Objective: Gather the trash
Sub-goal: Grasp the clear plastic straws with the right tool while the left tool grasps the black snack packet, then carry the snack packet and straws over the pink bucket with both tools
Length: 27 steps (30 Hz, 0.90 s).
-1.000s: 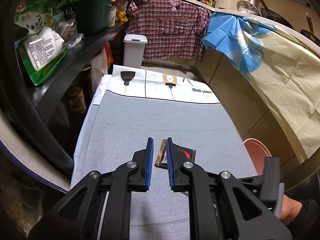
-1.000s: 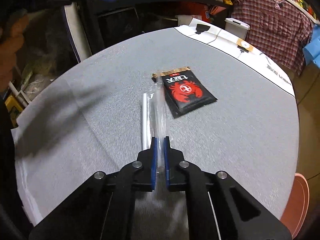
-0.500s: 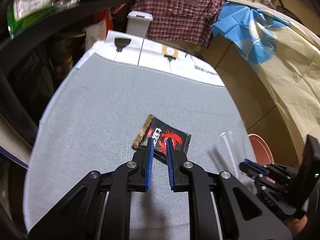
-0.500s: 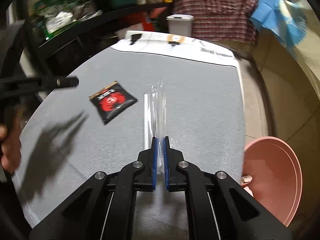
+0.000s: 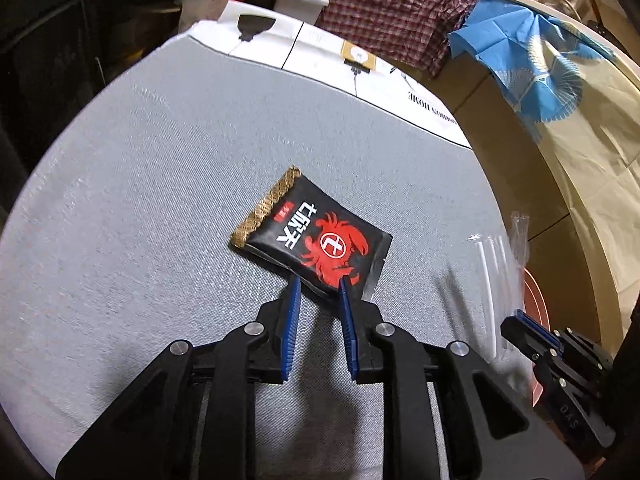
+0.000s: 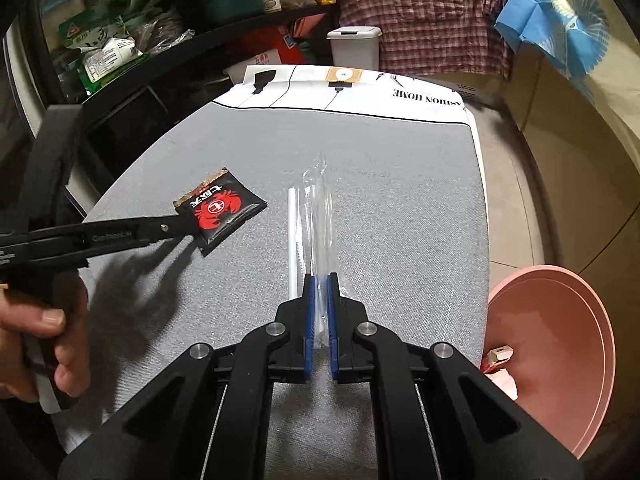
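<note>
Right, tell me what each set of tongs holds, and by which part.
Right tongs pinch the clear plastic straw wrapper at its near end. Left tongs hold nothing.

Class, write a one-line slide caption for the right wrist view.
Right tool shut on a clear straw wrapper above the grey table; left tool at a black crab packet.

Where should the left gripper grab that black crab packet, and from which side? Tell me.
Take the black crab packet by its near, plain black end, coming low from the side where the left gripper already sits. The packet lies flat on the grey cloth, so one blue finger probably has to slip under that thin sealed edge; the far gold-crimped end is out of reach.
</note>
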Each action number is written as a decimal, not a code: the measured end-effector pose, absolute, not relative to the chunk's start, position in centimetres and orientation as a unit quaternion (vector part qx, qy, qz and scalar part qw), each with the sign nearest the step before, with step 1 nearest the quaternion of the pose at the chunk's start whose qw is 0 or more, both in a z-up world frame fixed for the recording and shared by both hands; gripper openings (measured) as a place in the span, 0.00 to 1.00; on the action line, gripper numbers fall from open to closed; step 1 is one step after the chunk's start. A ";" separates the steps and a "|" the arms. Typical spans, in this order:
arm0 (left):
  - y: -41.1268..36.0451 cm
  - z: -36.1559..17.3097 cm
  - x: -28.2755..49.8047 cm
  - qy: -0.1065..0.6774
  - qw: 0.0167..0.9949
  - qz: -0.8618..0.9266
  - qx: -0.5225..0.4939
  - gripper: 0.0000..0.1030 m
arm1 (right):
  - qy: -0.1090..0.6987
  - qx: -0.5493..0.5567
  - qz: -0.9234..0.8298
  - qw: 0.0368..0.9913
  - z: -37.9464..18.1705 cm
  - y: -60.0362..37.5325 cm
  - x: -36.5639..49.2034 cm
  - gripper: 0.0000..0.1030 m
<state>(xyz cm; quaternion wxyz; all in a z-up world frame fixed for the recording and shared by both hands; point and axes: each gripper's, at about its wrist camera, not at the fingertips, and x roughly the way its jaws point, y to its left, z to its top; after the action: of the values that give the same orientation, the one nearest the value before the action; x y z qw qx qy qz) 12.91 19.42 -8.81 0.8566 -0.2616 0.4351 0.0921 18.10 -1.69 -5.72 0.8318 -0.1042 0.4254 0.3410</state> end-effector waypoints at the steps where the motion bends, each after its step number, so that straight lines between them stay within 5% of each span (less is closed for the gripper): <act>1: 19.5 -9.0 13.0 0.435 0.855 0.094 -0.266 0.19 | 0.425 -0.104 0.342 0.832 -5.7 -1.7 18.1 0.06; 14: 20.7 -8.9 14.1 0.427 0.851 0.102 -0.288 0.18 | 0.423 -0.104 0.343 0.832 -5.8 -1.4 18.0 0.06; 19: 21.1 -8.7 14.3 0.425 0.853 0.107 -0.283 0.02 | 0.423 -0.105 0.343 0.832 -5.8 -1.4 17.9 0.06; 27: 20.6 -6.7 14.0 0.407 0.874 0.104 -0.243 0.00 | 0.420 -0.097 0.336 0.837 -5.7 -1.8 18.1 0.06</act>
<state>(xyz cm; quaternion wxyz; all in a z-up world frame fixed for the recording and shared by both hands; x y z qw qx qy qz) 14.01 20.65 -6.74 0.8741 -0.2431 0.4075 0.1036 18.14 -1.80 -5.69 0.8375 -0.0968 0.4203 0.3355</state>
